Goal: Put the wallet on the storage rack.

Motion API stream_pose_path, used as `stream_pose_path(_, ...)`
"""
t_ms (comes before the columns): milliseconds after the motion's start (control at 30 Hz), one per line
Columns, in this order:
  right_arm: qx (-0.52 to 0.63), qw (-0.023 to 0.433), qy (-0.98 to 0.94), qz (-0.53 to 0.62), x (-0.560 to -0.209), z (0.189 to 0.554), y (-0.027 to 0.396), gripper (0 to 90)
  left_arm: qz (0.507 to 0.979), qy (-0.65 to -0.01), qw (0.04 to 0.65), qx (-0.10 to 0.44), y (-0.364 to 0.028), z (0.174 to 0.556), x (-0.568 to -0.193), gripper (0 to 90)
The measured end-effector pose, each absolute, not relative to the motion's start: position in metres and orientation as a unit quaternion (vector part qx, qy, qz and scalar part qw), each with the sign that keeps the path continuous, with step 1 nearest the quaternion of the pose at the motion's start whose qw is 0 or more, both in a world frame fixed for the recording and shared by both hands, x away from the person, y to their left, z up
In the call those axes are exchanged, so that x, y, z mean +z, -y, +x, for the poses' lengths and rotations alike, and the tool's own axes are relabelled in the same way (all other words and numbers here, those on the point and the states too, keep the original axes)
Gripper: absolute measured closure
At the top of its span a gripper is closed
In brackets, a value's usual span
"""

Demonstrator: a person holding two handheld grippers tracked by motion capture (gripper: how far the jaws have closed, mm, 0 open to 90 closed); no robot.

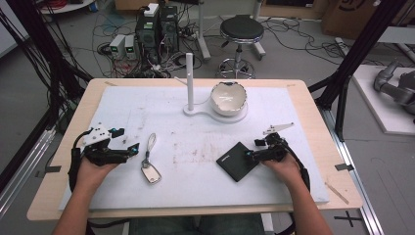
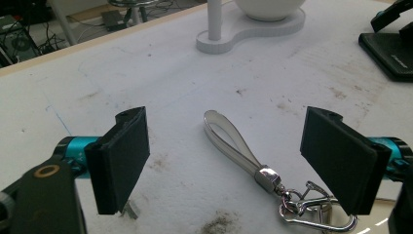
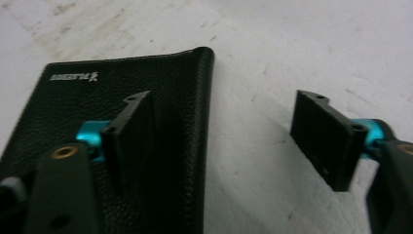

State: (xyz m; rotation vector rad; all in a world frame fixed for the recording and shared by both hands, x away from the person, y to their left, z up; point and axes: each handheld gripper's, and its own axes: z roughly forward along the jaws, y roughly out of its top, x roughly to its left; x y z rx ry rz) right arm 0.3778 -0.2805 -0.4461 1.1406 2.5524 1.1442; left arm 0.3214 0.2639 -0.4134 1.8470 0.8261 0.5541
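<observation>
High view: at a white-topped table [image 1: 303, 186], a person works a hand-held gripper in each hand, the right gripper [image 1: 249, 154] lowered to the near right edge of a black leather wallet [image 1: 237, 161] that lies flat, right of centre and well short of the white bowl [image 1: 228, 98] on its stand [image 1: 190, 83]. Seen along the right gripper's own jaws, they stand apart and grasp nothing — one pad over the wallet's grained face [image 3: 122, 122], the other out over bare tabletop, the wallet's rounded edge between them.

To take it cleanly, the better course looks to be sliding the outer pad down beside that edge and under the lip while the inner pad presses from above, then closing squarely so the flat leather does not skate away across the mat. A shallow approach, nearly level with the table, should suit.

The right forearm comes in from the bottom edge, wrist low, the gripper pointing inward and to the left. The left gripper [image 1: 130, 148] rests near the left side — jaws wide and empty, aimed at a key fob [image 2: 263, 165] with a pale loop strap and metal clasp lying just ahead of its pads.
</observation>
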Motion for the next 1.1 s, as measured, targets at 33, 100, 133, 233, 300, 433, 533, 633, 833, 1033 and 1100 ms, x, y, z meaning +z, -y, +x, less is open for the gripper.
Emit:
stream_pose_path(33,0.378,0.06,-0.843,0.378,-0.446,0.377,0.28,31.1,0.764,-0.341,0.499,0.228,-0.263,0.322,-0.414,18.1)
stream_pose_path(100,0.384,0.049,-0.845,0.368,-0.445,0.376,0.28,44.1,0.766,-0.339,0.497,0.227,-0.262,0.322,-0.414,18.1)
stream_pose_path(133,0.387,0.038,-0.846,0.366,-0.445,0.375,0.28,49.5,0.767,-0.338,0.495,0.228,-0.261,0.322,-0.414,18.1)
stream_pose_path(233,0.39,0.026,-0.846,0.362,-0.445,0.375,0.281,57.7,0.77,-0.335,0.494,0.227,-0.259,0.322,-0.414,18.1)
stream_pose_path(300,0.397,0.014,-0.847,0.353,-0.445,0.375,0.281,66.3,0.77,-0.335,0.494,0.226,-0.258,0.322,-0.414,18.2)
stream_pose_path(433,0.397,0.016,-0.848,0.349,-0.443,0.373,0.279,76.1,0.774,-0.332,0.489,0.227,-0.257,0.323,-0.414,18.1)
stream_pose_path(533,0.396,0.013,-0.848,0.353,-0.441,0.371,0.279,81.7,0.774,-0.333,0.489,0.228,-0.257,0.322,-0.414,18.1)
stream_pose_path(633,0.398,0.012,-0.848,0.35,-0.44,0.372,0.281,84.3,0.773,-0.334,0.489,0.229,-0.257,0.322,-0.414,18.1)
stream_pose_path(833,0.412,0.037,-0.846,0.335,-0.431,0.368,0.278,85.2,0.769,-0.338,0.489,0.234,-0.26,0.323,-0.414,18.1)
stream_pose_path(1033,0.434,0.093,-0.836,0.323,-0.406,0.364,0.274,85.7,0.765,-0.34,0.494,0.235,-0.262,0.322,-0.413,18.1)
stream_pose_path(1100,0.44,0.1,-0.833,0.322,-0.402,0.364,0.274,85.8,0.765,-0.339,0.494,0.237,-0.262,0.322,-0.413,18.1)
